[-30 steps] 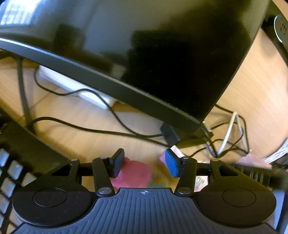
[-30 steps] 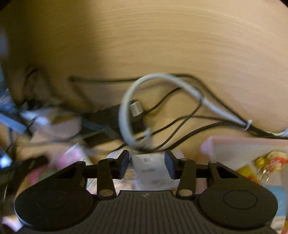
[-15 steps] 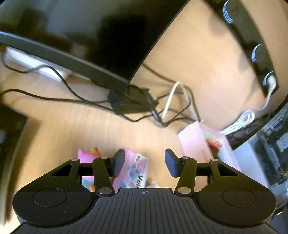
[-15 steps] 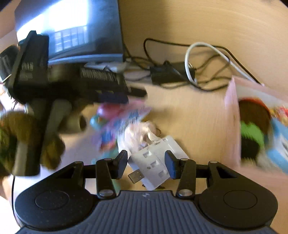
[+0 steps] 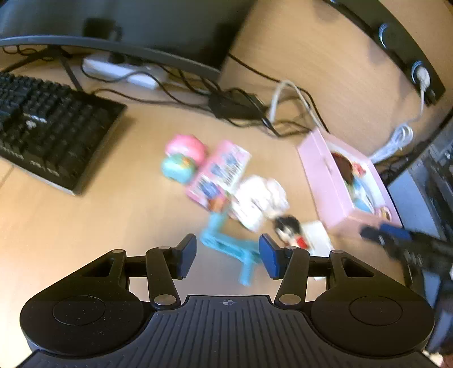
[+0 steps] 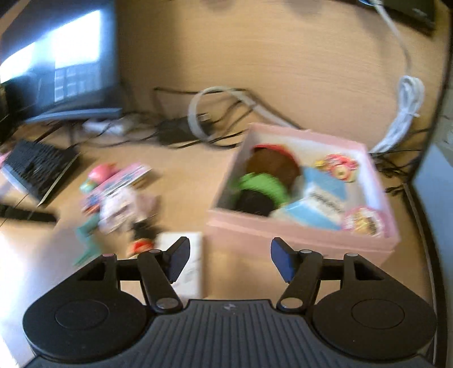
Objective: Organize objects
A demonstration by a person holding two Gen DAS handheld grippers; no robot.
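A pink open box [image 6: 300, 235] holding toys and packets stands on the wooden desk; it also shows in the left wrist view [image 5: 328, 184]. A blurred heap of loose items lies to its left: a pink and teal toy [image 5: 182, 158], a pink packet [image 5: 223, 169], a white crumpled bag [image 5: 260, 201], a teal plastic piece [image 5: 226, 243], a small black-haired figure [image 5: 288, 226] and a white adapter [image 6: 189, 263]. My left gripper [image 5: 228, 256] is open and empty just above the teal piece. My right gripper [image 6: 229, 261] is open and empty in front of the box.
A black keyboard [image 5: 48, 124] lies at the left, a monitor [image 5: 119, 25] behind it. A tangle of black and white cables [image 5: 254, 104] and a power strip [image 5: 121, 70] sit at the back. The right gripper's body [image 5: 410, 249] shows by the box.
Both grippers pulled back and up from the cables and monitor, so the whole heap and the box now show. The right jaws have opened wider.
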